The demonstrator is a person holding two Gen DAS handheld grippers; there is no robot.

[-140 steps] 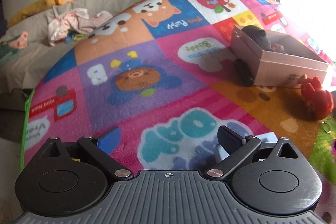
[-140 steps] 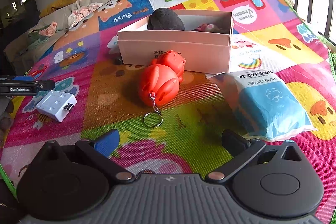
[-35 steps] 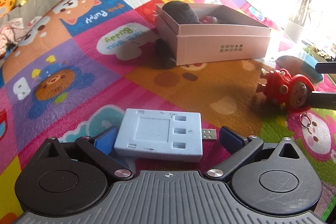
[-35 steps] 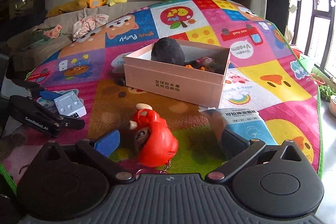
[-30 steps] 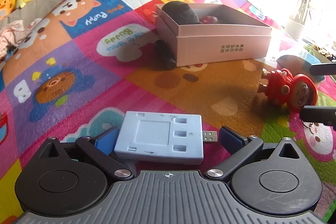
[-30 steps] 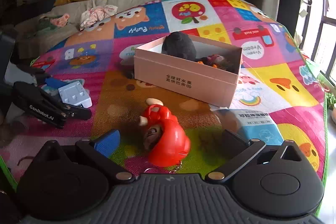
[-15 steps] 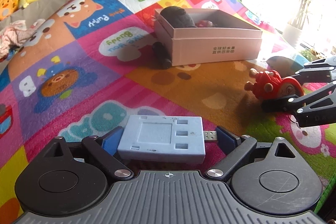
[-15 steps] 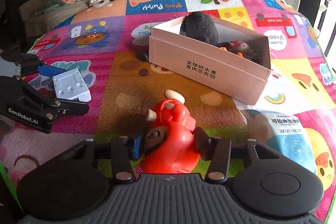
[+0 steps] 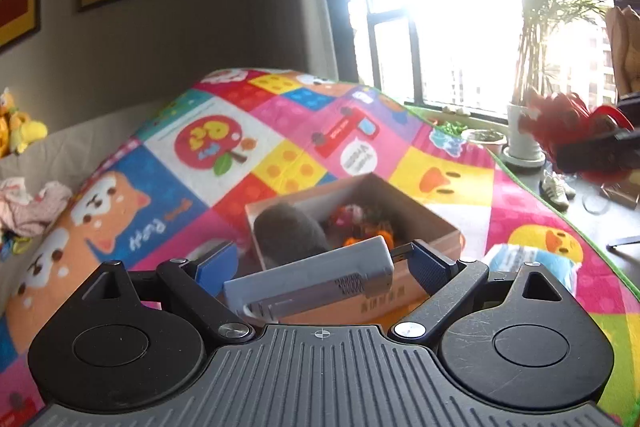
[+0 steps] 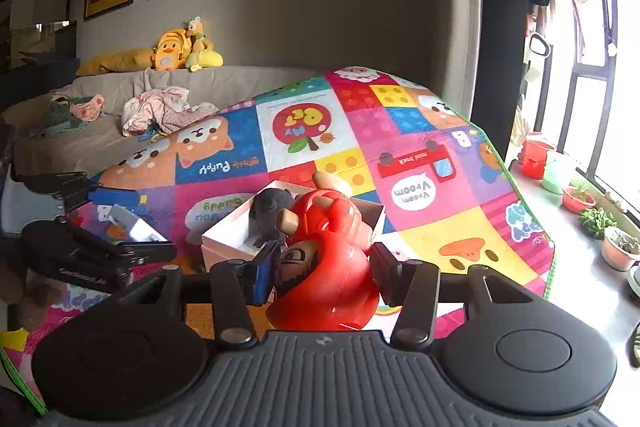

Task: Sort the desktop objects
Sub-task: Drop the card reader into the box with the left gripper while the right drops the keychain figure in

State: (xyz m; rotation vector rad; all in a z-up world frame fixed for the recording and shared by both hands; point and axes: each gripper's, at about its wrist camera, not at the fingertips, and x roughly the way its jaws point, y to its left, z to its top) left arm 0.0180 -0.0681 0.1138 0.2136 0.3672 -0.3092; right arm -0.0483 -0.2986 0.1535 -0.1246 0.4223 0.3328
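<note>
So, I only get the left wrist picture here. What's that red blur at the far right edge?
Observer: A red toy figure with a painted face, pinched in the right gripper, whose jaws have just been closing on it.
Operator: And my own gripper, seen from that side?
Observer: The left gripper shows side-on at the left edge. Its jaws have just been closing, and the pale blue adapter sits gripped between them.
Operator: Anything by the window I'm missing?
Observer: A red bucket on the ledge.
</note>
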